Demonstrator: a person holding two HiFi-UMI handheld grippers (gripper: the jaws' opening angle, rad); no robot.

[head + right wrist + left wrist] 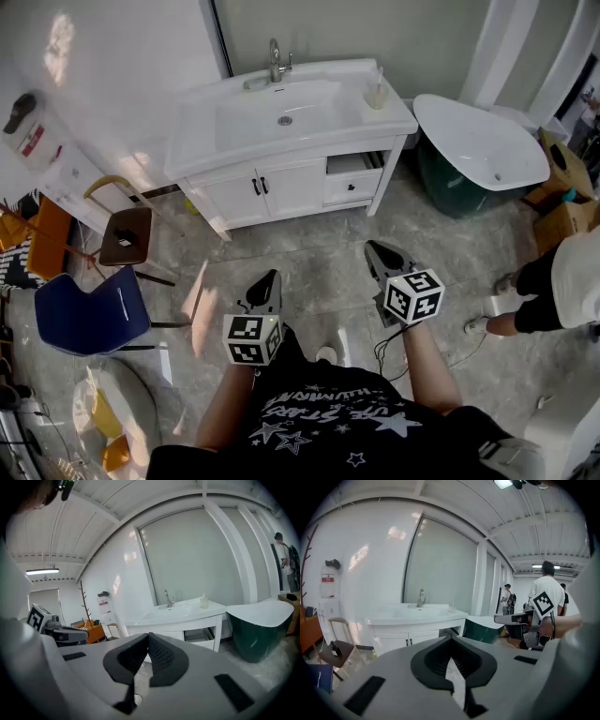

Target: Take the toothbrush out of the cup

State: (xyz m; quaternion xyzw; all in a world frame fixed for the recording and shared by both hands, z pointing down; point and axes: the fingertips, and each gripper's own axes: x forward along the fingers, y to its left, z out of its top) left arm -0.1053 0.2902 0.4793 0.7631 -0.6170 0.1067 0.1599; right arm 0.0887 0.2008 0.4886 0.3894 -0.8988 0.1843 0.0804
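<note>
A pale cup (378, 93) with a thin toothbrush upright in it stands at the right end of the white vanity top (225, 131), right of the basin. It also shows small in the right gripper view, where the cup (204, 602) sits at the counter's far end. Both grippers hang over the floor, well short of the vanity and pointing toward it. My left gripper (273, 276) has its jaws together with nothing between them, its tips (451, 640) meeting. My right gripper (372, 246) is shut and empty too (148, 635).
A faucet (276, 61) rises behind the basin. A brown stool-chair (127, 235) and a blue chair (90, 315) stand to the left. At the right are a white tub (483, 141), cardboard boxes (565, 221) and a person (561, 283).
</note>
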